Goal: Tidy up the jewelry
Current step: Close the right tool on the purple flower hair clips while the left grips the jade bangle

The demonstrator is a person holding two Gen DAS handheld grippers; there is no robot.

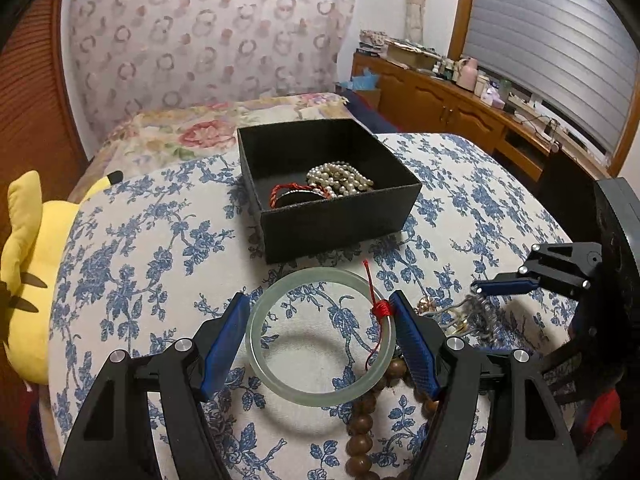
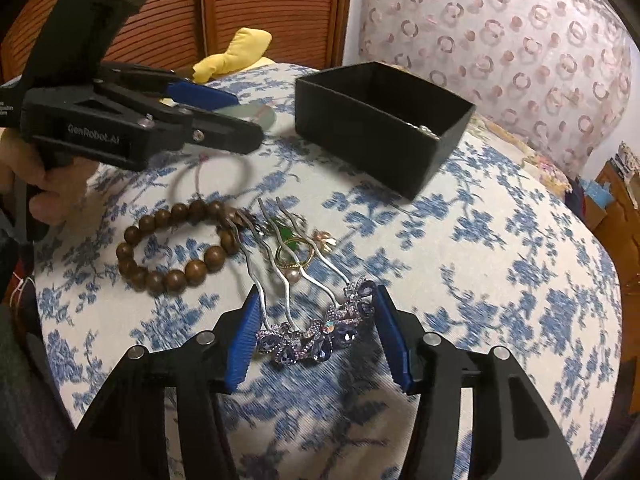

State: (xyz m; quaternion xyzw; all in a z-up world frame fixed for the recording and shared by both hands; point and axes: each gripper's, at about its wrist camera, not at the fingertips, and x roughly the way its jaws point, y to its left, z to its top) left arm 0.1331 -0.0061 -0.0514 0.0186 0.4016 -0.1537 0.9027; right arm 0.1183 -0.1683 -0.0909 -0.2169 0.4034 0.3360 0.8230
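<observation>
Both grippers work over a bed spread with a blue-flowered cloth (image 1: 168, 248). Left gripper (image 1: 320, 312) holds the pale green jade bangle (image 1: 320, 390) across its width, one blue pad against each outer side of the ring; in the right wrist view the bangle (image 2: 256, 114) shows lifted clear of the cloth, with its ring-shaped shadow below. A knotted red cord (image 1: 380, 307) is tied round the bangle beside the right pad. White lettering on the side of the left gripper's black body reads "GenRobot.AI" (image 2: 93, 139); other small print on it is too faint to read.

Right gripper (image 2: 316, 312) has its jaws spread, straddling the purple jewelled head of a hair comb (image 2: 316, 334) that lies on the cloth with its wavy metal prongs pointing away; the left pad is at the comb's outermost prong, the right pad just beside the jewels.

A brown wooden bead bracelet (image 2: 172, 244) lies left of the comb, and a gold ring with a pearl (image 2: 294, 266) rests among the prongs. Toward the far edge of the cloth stands an open black box (image 1: 332, 220) holding a pearl strand (image 1: 340, 178) and a red braided cord (image 1: 296, 192). A yellow plush toy (image 1: 28, 280) sits at the left edge.
</observation>
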